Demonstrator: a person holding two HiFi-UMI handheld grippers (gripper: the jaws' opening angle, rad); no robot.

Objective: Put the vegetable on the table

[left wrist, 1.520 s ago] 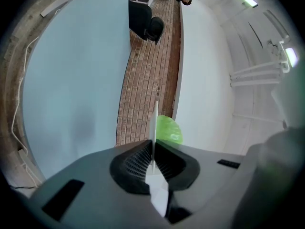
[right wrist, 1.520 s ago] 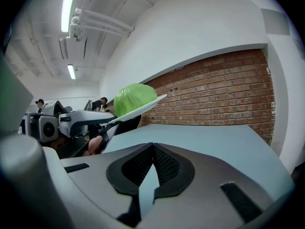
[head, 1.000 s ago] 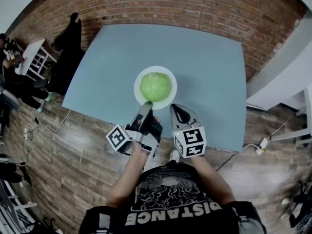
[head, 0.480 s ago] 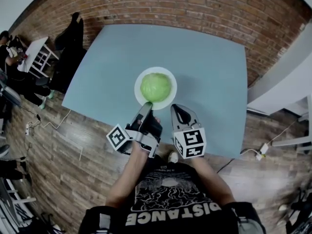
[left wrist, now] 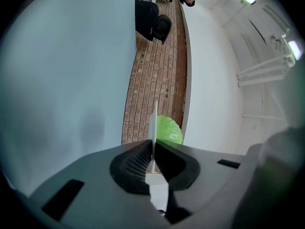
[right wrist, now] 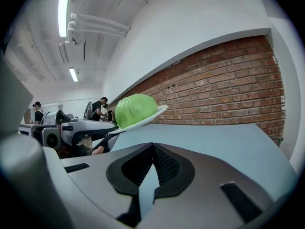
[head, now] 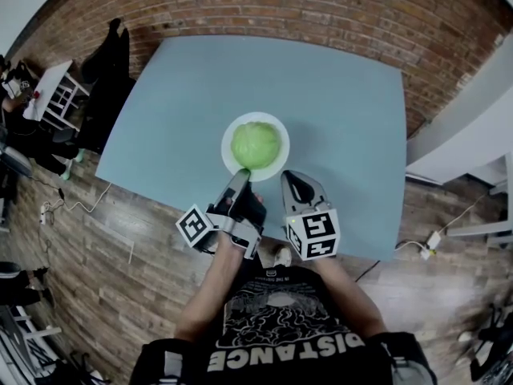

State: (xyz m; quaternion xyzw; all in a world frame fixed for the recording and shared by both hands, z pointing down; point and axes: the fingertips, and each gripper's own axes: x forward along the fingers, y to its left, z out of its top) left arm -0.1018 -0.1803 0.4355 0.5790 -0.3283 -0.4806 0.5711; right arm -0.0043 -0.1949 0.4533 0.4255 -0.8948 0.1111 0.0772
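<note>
Cabbage (head: pixel 256 143) on white plate (head: pixel 227 147), over the table (head: pixel 337 111) near the middle of its near edge. Left gripper (head: pixel 243 172) clamped on the plate's near rim; from the right gripper view, plate looks tilted and off the surface. Right gripper (head: pixel 290 177) just beside it, jaws together, empty. Step in hand: probably setting plate down. Next: level it, lower flat, then release, or the cabbage may roll. Versus half a second ago: no visible change, plate and both grippers in the same spots.

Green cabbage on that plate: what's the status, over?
Left gripper shut on round white plate rim. Right gripper shut, empty. Round green cabbage on plate, over blue table. Nothing blocking.
</note>
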